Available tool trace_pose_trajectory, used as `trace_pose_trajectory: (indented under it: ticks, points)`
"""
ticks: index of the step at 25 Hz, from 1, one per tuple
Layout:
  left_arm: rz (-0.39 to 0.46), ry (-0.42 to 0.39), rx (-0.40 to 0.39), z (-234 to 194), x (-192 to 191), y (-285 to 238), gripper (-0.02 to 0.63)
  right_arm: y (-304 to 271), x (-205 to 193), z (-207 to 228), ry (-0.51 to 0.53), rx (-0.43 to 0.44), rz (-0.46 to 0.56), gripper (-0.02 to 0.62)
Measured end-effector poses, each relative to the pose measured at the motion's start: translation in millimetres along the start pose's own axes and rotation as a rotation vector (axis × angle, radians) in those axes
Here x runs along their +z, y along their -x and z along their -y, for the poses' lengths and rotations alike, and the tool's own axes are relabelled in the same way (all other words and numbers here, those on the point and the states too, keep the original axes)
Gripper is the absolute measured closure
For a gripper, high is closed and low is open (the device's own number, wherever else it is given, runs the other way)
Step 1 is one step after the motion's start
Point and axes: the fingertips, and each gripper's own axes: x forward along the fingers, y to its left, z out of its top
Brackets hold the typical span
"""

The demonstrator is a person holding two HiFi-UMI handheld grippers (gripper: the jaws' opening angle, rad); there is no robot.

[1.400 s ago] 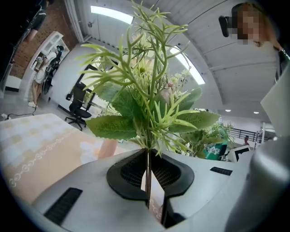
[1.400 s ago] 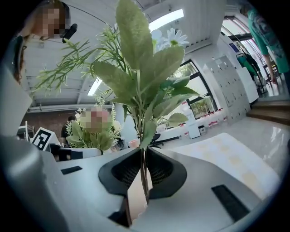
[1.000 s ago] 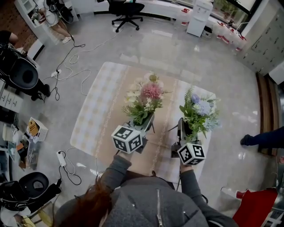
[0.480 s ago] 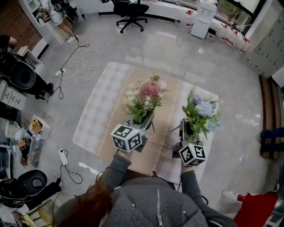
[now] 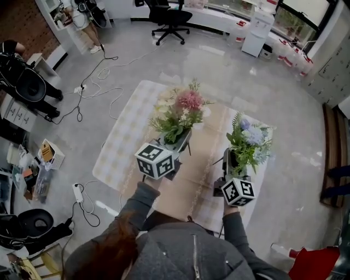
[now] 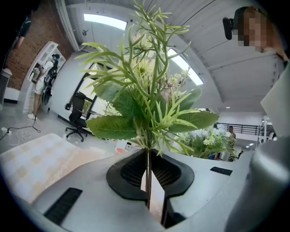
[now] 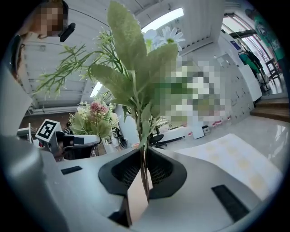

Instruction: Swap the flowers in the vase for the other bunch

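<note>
Over the cloth-covered table (image 5: 123, 139), my left gripper (image 5: 182, 141) is shut on the stems of a pink and cream bunch (image 5: 184, 111). In the left gripper view those thin green stems (image 6: 147, 179) are pinched between the pads under broad leaves (image 6: 145, 99). To its right, my right gripper (image 5: 229, 159) is shut on the blue and white bunch (image 5: 249, 141), whose stems (image 7: 144, 174) stand clamped in the right gripper view. From there the pink bunch (image 7: 94, 118) shows off to the left. I cannot make out a vase in any view.
An office chair (image 5: 172, 16) and a water dispenser (image 5: 261, 24) stand beyond the table. Cables (image 5: 93, 82) and a power strip (image 5: 76, 194) lie on the floor at left, near black seats (image 5: 27, 85). A red object (image 5: 314, 262) sits at the lower right.
The left gripper has lifted the pink bunch higher and slightly away from me. The right gripper with the blue bunch has stayed where it was.
</note>
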Motion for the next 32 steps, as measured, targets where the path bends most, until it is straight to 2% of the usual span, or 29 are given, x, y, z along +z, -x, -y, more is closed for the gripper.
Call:
trace_pose_trajectory:
  ticks: [7,20,32]
  points:
    - [0.025,-0.048,-0.005,-6.4,38.1,-18.9,0.572,-20.6,16.5,-8.8,-0.005,0.041,0.024,0.557]
    - [0.09,-0.08,-0.008,-10.6,84.4,-44.5,0.572,-52.4,40.9,-26.1,-0.008,0.107,0.077,0.555]
    - [0.14,-0.167,-0.031,-6.2,131.2,-75.5,0.572,-73.6,48.4,-35.2,-0.015,0.135,0.088,0.557]
